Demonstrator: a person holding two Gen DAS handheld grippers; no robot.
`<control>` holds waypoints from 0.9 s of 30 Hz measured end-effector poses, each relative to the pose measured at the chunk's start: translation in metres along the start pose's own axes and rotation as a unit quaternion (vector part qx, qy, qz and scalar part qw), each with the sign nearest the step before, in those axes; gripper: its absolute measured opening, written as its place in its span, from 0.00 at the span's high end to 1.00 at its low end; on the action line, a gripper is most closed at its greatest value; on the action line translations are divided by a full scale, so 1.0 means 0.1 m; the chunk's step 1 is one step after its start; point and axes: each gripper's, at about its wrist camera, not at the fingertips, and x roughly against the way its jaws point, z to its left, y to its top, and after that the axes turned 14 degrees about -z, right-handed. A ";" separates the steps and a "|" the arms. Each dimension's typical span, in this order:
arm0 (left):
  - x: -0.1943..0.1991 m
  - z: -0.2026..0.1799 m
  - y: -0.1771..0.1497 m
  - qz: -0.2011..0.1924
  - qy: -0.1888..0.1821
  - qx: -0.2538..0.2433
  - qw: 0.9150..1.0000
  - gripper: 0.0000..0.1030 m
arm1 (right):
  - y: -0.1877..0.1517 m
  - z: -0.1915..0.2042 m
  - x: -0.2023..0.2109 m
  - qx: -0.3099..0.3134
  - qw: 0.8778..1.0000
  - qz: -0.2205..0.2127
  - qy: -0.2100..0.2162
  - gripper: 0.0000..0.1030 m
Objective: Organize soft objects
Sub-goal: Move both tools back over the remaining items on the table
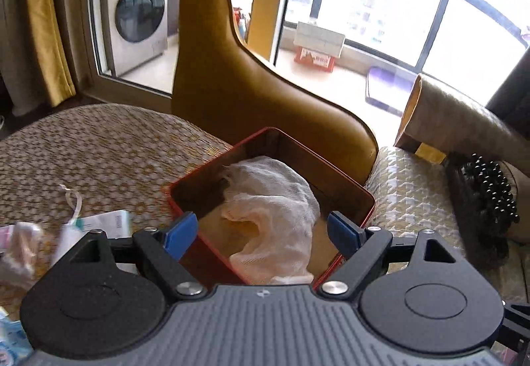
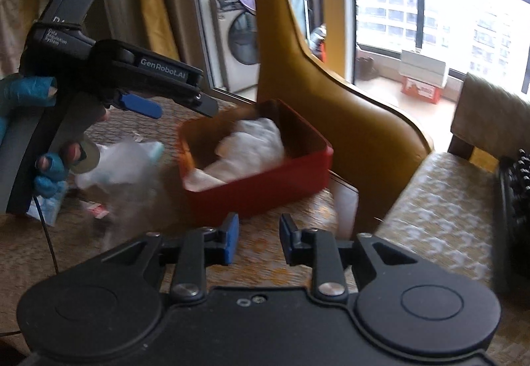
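A red tin box (image 1: 351,187) (image 2: 265,190) stands on the patterned table. White cloth (image 1: 275,200) (image 2: 255,144) lies crumpled inside it. My left gripper (image 1: 261,233) is open and empty, hovering above the box's near end; in the right wrist view it (image 2: 172,104) hangs to the upper left of the box. My right gripper (image 2: 258,240) is open and empty, low over the table in front of the box. A white pouch with a drawstring and packets (image 1: 82,223) (image 2: 122,163) lie on the table left of the box.
A yellow leather chair (image 1: 251,94) (image 2: 347,107) stands behind the table. A cushioned seat (image 1: 410,190) (image 2: 440,210) with a black beaded item (image 1: 490,197) lies to the right. Small blue tissue packs (image 2: 46,203) lie at the table's left.
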 end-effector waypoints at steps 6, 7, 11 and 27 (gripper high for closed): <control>0.50 0.19 -0.02 -0.017 0.010 0.001 1.000 0.17 | 0.11 0.36 0.14 0.009 1.000 -0.011 0.028 0.73; 0.59 0.23 -0.04 -0.020 0.012 0.000 1.000 0.17 | 0.13 0.42 0.16 0.011 0.999 -0.014 0.032 0.72; 0.94 0.42 -0.13 -0.027 0.021 -0.002 0.999 0.16 | 0.18 0.68 0.23 0.014 0.998 -0.022 0.051 0.69; 2.07 1.50 -0.57 -0.053 0.082 0.029 0.995 0.11 | 0.18 1.59 0.31 0.033 0.993 -0.036 0.111 0.42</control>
